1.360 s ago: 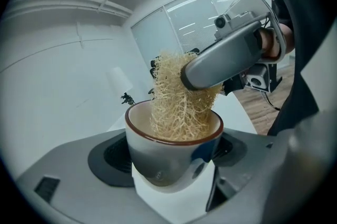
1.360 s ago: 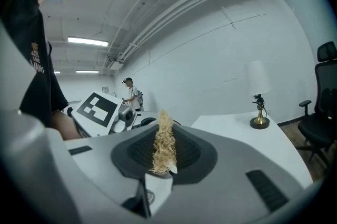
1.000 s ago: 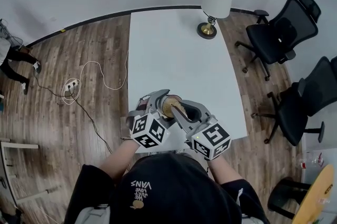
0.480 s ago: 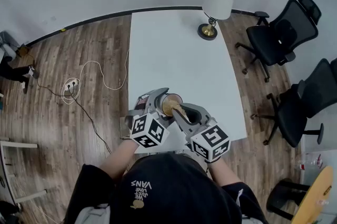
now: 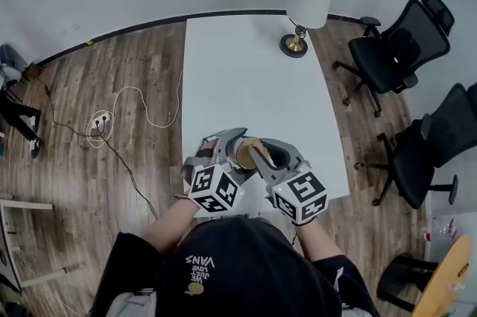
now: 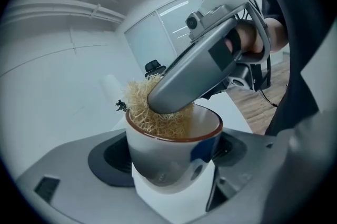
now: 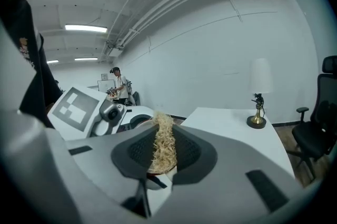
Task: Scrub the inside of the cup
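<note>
Looking down in the head view, the two marker cubes sit slightly closer together than half a second ago. The cup (image 5: 242, 154) has edged nearer the person, at the end of the white table (image 5: 246, 77) farthest from the table lamp (image 5: 305, 10). Counted here: two grippers, one cup, one scrubber, one lamp.

In the left gripper view, the left gripper (image 6: 174, 165) clamps the white, brown-rimmed cup between its jaws, tilted. The right gripper (image 6: 174, 104) reaches into its mouth, pressing the straw-coloured fibre scrubber (image 6: 145, 109) against the inner wall.

In the right gripper view, the jaws pinch one tuft of scrubber. The cup's rim shows just beneath, and the lamp stands well beyond on the table.
</note>
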